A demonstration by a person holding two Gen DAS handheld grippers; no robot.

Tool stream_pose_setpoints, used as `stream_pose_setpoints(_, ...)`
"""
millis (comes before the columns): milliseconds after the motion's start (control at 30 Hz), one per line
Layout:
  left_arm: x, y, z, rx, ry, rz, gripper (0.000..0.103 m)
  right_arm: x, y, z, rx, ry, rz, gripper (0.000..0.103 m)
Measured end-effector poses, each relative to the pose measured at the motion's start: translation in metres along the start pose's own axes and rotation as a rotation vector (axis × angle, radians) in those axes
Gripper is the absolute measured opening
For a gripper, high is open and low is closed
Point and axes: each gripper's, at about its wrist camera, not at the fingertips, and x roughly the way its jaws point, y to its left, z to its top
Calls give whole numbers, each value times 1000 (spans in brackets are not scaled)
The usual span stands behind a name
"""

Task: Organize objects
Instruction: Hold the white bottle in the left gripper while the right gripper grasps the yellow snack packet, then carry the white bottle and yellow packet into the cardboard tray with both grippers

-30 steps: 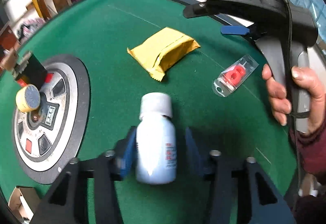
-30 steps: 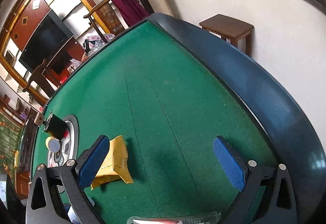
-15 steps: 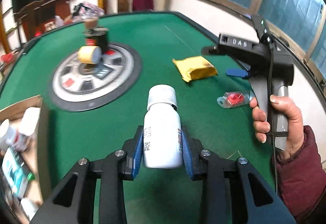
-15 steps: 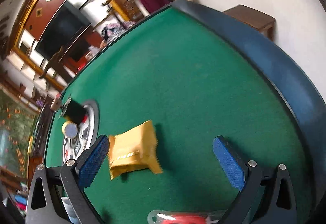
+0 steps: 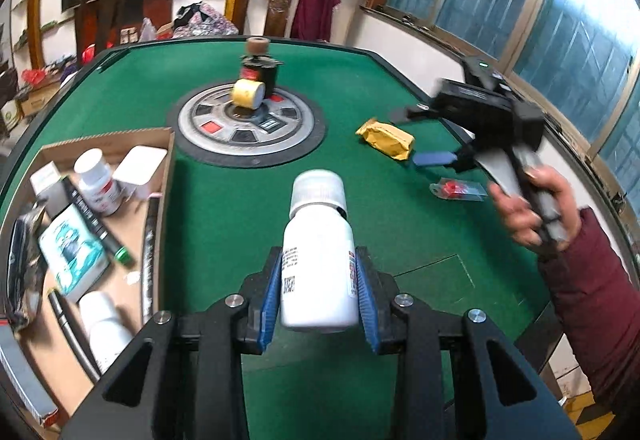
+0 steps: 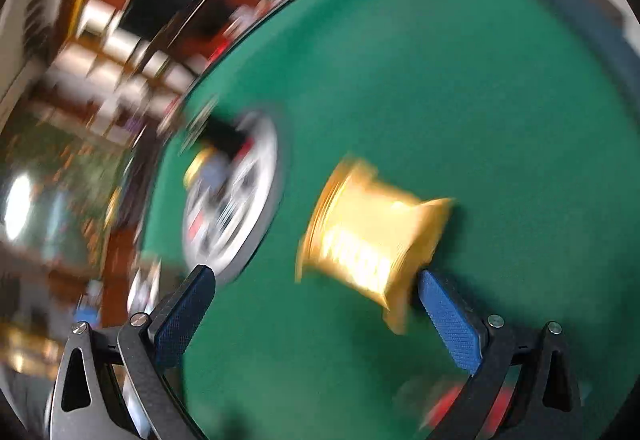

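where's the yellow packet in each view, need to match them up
Left wrist: the yellow packet lies right of centre on the green felt, beyond the open right claw.
Right wrist: the packet is blurred, near centre, lying between the right claw's open fingers and nearer the right one.
Shared landmark: the round grey disc, left of the packet in both views.

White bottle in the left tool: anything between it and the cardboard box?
Nothing visible. The white bottle is clamped in the left tool, lifted over bare green felt. The cardboard box sits to its left, open-topped but already crowded with items.
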Motion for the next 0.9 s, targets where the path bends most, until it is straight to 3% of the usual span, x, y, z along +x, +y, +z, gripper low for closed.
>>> stream_pose_setpoints(67,1,8,-4,-21,5,-5,34,-8,13,-9,-48,-17,-37,103)
stream_pose_setpoints(133,3,11,-9,-38,7,-9,34,-19,26,-9,-114,-93,-208,103)
stream_pose_setpoints(200,5,15,-13,-61,14,-20,34,-21,38,-3,-200,-161,-443,103)
stream_pose_setpoints(300,3,17,-18,-71,16,-27,34,-6,51,14,-307,-181,-598,103)
stream_pose_setpoints(433,-2,20,-17,-77,8,-17,34,17,55,20,-379,-133,-613,103)
stream_pose_setpoints(567,-6,22,-16,-80,4,-10,34,37,43,22,-354,-100,-627,101)
stream_pose_setpoints(600,-7,23,-16,-80,2,-9,34,40,38,23,-339,-96,-622,97)
stream_pose_setpoints(733,-9,23,-16,-83,-7,-1,34,39,27,19,-282,-111,-587,48)
stream_pose_setpoints(900,-10,24,-19,-99,-4,-2,34,22,25,8,-226,-146,-517,48)
